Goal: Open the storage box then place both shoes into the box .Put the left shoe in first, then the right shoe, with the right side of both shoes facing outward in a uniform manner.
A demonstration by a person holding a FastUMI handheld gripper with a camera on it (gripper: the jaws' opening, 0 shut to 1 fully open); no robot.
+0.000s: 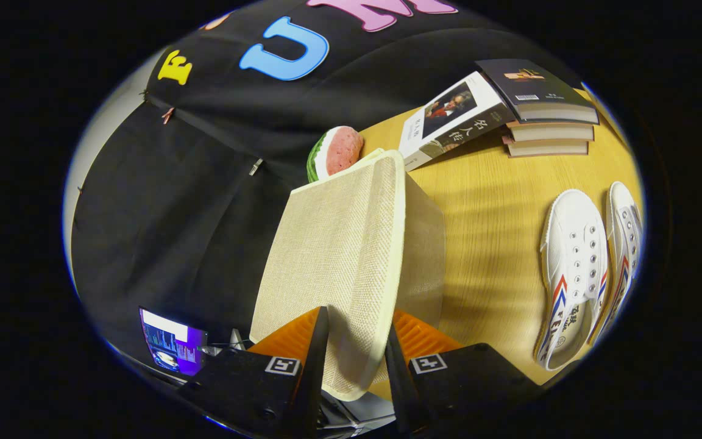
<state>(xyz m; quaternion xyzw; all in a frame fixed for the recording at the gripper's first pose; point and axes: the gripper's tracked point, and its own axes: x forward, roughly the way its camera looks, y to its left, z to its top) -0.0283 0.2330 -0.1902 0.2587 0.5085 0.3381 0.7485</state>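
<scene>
- The lid (342,256) of the box (421,244) lies between the fingers of the gripper (354,350), its long axis running straight ahead from them; the lid's near edge sits between the two fingers, and both seem to press on it, so the gripper looks clenched on the lid.
- The lid is raised off the box and stands tilted on edge; the box's woven side shows just behind it, to the right. My judgement: the opening step is in hand, and the lid has to swing clear before a shoe can go in.
- The shoes (576,274) lie side by side on the table (491,207), well apart from the box and to the gripper's right, untouched; both are still to be placed.
- Beyond the box a watermelon-slice toy (336,152) peeps over the lid.
- Further back rest an open-faced book (454,119) and a stack of books (540,110).
- Near the left finger a screen (171,347) glows, below the table's edge.
</scene>
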